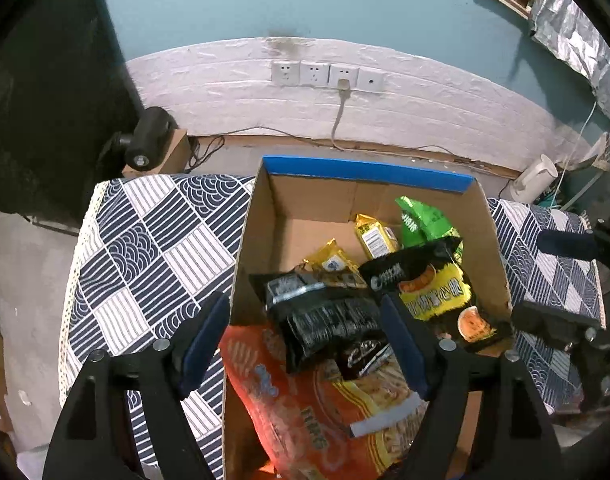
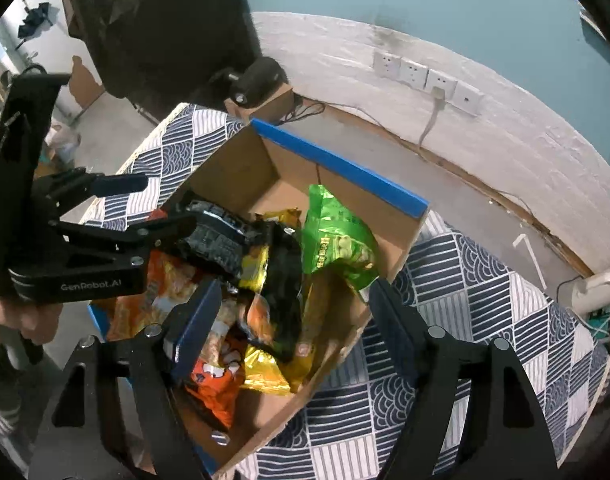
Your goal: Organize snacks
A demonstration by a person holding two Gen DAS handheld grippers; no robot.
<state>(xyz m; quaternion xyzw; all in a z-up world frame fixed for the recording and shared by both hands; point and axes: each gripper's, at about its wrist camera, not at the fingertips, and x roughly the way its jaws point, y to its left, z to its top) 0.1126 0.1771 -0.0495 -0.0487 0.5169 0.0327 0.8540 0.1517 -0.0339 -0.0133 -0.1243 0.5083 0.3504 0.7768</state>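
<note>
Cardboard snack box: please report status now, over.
Left hand-held gripper open, empty; right hand-held gripper open, empty. Snack bags piled inside brown cardboard box, green bag among them. Nothing blocking.

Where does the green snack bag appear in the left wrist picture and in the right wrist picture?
Left wrist: green snack bag lies upper right of centre, inside the box by its far right corner.
Right wrist: it sits at centre, against the far wall.
Shared landmark: the box's blue rim.

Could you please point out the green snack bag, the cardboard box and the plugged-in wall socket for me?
green snack bag point(image 2: 337, 236), right wrist view, middle of its printed front.
cardboard box point(image 1: 361, 170), left wrist view, blue far rim.
plugged-in wall socket point(image 1: 344, 76), left wrist view, faceplate just above the plug.
</note>
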